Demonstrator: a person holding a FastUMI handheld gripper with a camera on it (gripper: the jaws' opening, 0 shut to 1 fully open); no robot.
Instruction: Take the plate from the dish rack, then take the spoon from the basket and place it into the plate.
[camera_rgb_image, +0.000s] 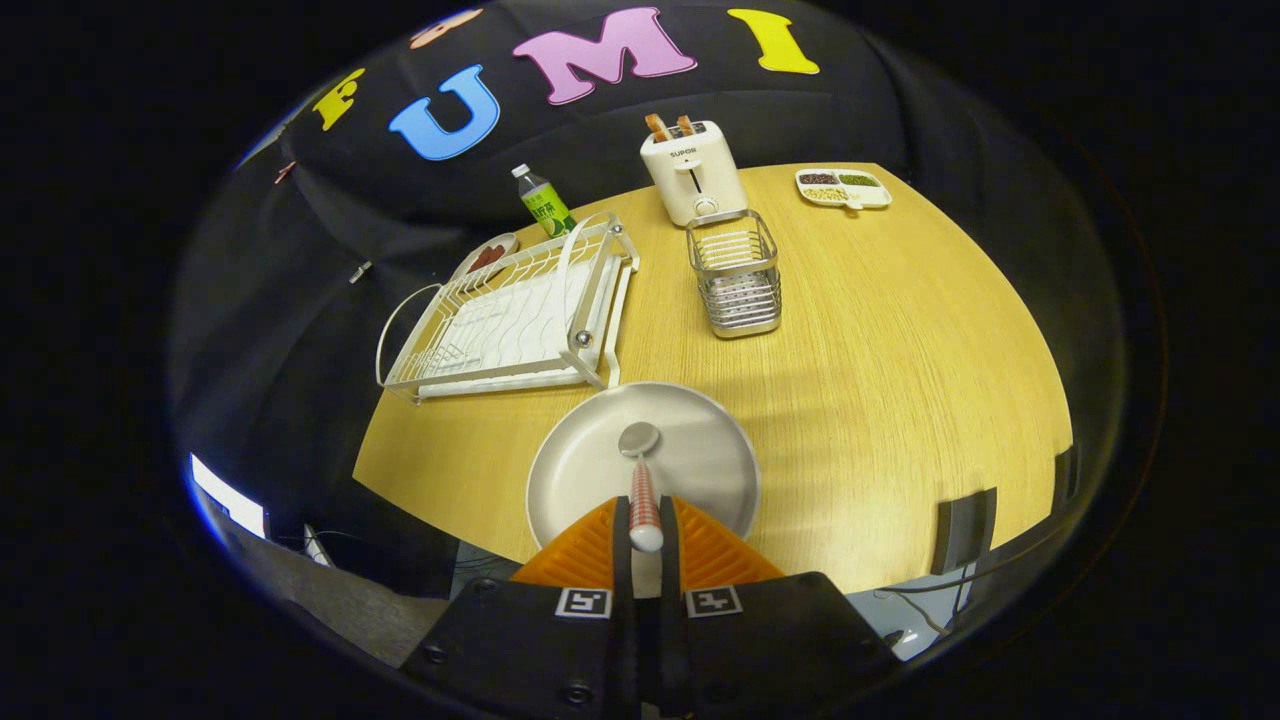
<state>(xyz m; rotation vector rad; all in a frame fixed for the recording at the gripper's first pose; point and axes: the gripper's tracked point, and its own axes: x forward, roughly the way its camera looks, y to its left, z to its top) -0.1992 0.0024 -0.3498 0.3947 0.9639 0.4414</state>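
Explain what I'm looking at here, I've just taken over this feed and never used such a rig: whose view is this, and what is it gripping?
This camera rides on a hand-held two-finger gripper and looks forward along its fingers. They are closed on the striped handle of a metal spoon, whose bowl is over the round grey plate on the wooden table. Beyond lie a white wire dish rack, a steel wire basket, a white toaster, a green bottle and a divided snack tray.
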